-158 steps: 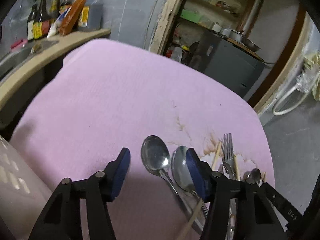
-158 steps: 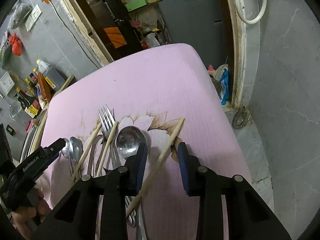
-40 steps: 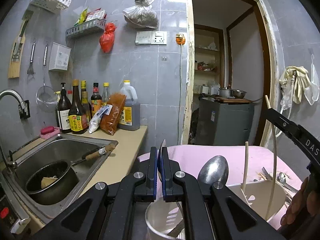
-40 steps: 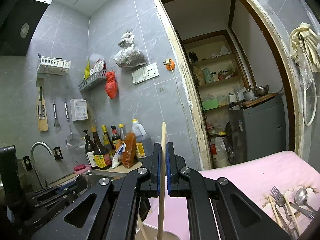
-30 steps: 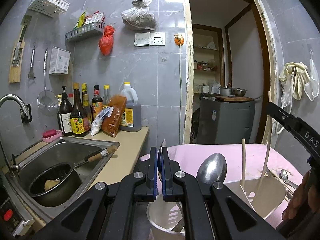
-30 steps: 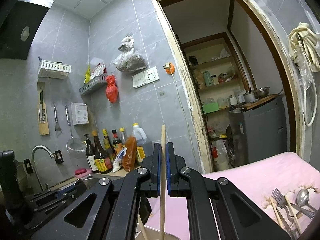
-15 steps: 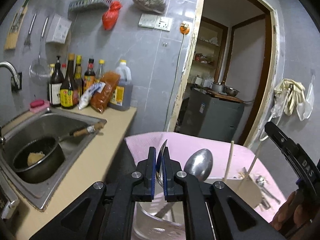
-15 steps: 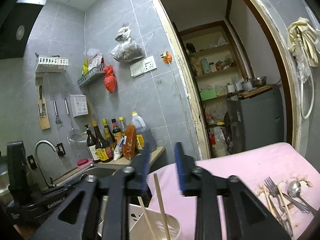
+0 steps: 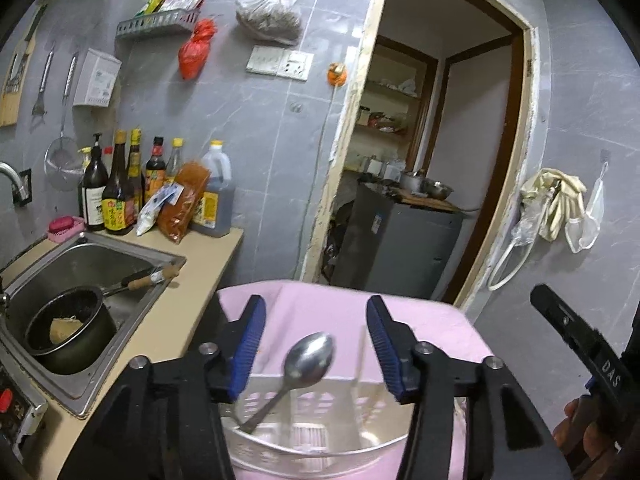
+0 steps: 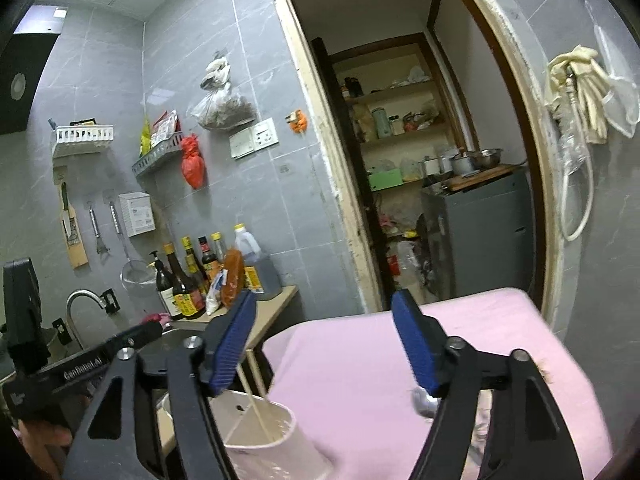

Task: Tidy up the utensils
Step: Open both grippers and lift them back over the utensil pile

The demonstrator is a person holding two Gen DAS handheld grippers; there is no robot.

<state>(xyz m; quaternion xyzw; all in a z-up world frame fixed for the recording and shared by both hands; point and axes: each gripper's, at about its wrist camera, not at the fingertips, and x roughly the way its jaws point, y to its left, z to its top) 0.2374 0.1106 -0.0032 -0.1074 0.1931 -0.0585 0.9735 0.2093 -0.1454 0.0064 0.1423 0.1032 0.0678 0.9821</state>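
Opening over the white utensil holder [image 9: 304, 440], both tools, left tool [image 9: 316, 344] and right tool [image 10: 324, 344], pinch nothing, so the leaning spoon [image 9: 308, 356] might tip the holder.

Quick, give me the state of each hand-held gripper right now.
Left hand-held gripper: jaws opening, holding nothing; the spoon stands free in the holder.
Right hand-held gripper: jaws opening, empty; the chopsticks rest in the holder.

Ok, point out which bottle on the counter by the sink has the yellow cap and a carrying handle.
The big dark jug, rightmost in the row, behind the orange packet; the other bottles are slim and handleless.
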